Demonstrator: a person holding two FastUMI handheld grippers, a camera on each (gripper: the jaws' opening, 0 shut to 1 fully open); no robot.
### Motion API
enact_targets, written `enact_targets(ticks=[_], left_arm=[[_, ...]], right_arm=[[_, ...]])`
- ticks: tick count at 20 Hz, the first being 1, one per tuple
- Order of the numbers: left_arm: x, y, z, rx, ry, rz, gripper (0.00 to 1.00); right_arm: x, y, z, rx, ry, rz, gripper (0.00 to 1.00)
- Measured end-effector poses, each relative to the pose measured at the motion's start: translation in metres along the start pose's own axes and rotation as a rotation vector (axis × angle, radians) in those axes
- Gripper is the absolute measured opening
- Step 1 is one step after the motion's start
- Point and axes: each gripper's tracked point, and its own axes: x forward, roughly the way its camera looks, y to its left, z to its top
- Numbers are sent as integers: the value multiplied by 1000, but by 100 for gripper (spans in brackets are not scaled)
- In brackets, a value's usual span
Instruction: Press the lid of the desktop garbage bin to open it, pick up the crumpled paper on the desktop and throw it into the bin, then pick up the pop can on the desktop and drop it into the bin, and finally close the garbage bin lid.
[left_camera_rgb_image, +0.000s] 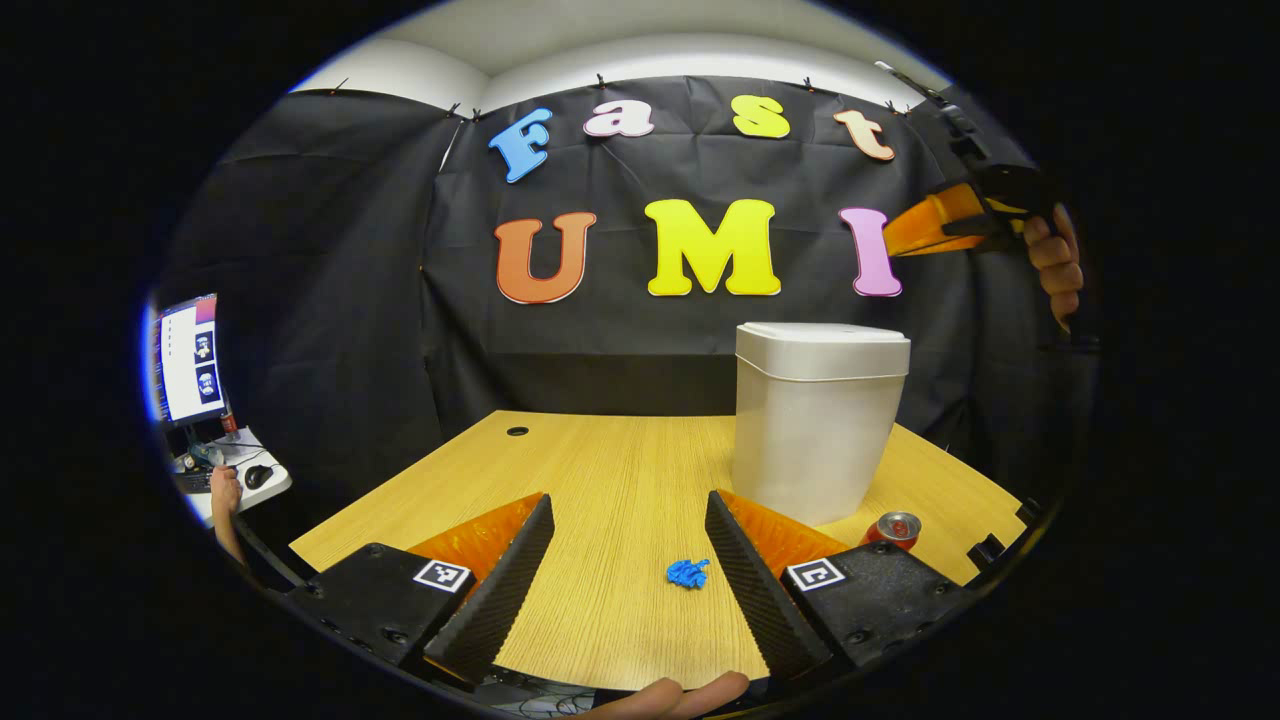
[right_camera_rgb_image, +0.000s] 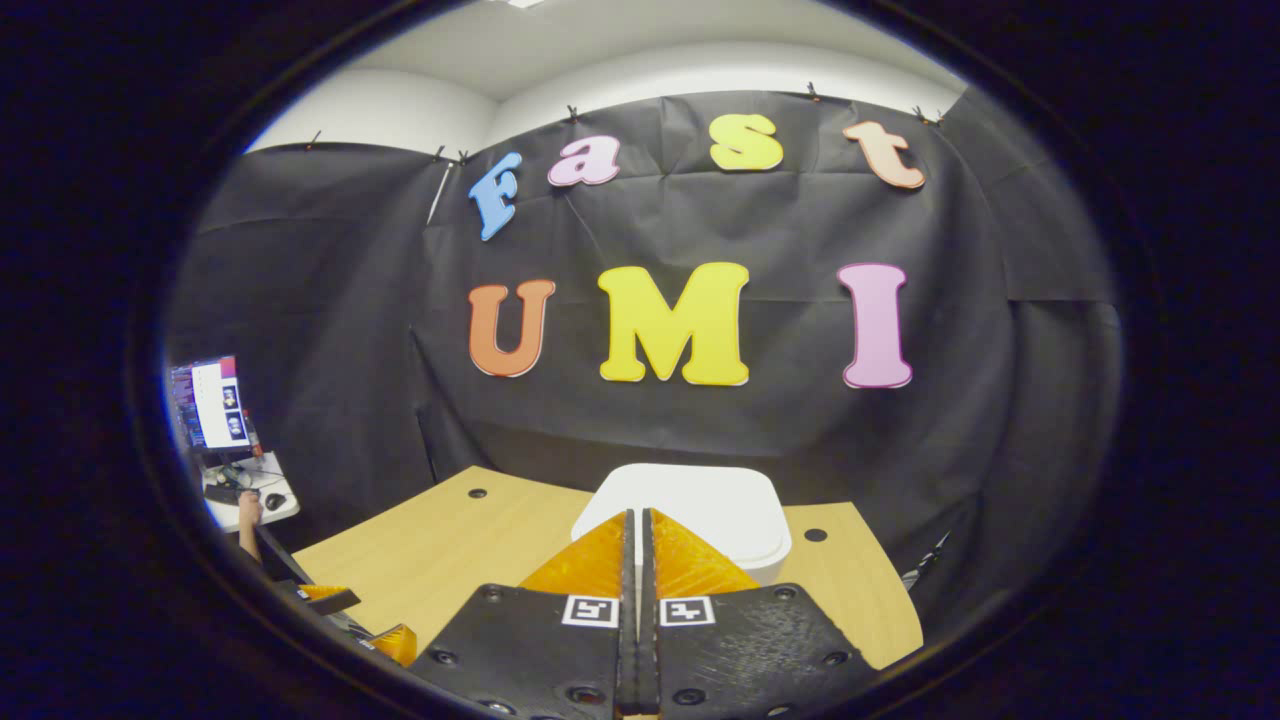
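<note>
Left tongs (left_camera_rgb_image: 628, 540) spread wide; right tongs (right_camera_rgb_image: 637, 560) closed.

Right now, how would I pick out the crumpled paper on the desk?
Start at the wooden desk and its tall white bin. In the left gripper view, the crumpled paper lies on the bare wood in front of the bin, to its left. It is a small blue wad, unlike the red can lying by the bin's base.

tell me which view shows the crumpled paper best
The left gripper view: the blue crumpled paper lies in plain sight on the desk, ahead of that hand-held gripper's open fingers. The right gripper view looks at the bin lid instead.
</note>
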Motion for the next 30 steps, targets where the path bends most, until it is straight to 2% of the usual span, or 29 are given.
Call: enact_targets(ticks=[2,4,12,16,19,24,27,30], left_arm=[[1,2,-3,-1,12,3,99],[1,4,-4,-2,21,16,99],[2,6,-2,-23,11,31,98],[3,6,-3,-21,13,28,98],[3,6,-2,-13,15,28,98],[2,6,-2,-14,10,17,99],[3,3,-4,-25,17,-3,99],[5,4,-6,-29,27,-10,98]], right_arm=[[24,8,2,-13,33,-12,0],[47,5,-2,-37,66,-55,0],[94,-6,-68,-13,241,-102,0],[91,-12,-72,0,224,-92,1],[86,-12,-76,-45,219,-100,1],[83,-14,-82,7,206,-94,2],[75,-16,-67,-76,130,-101,1],[61,-7,-43,-37,20,-86,1]])
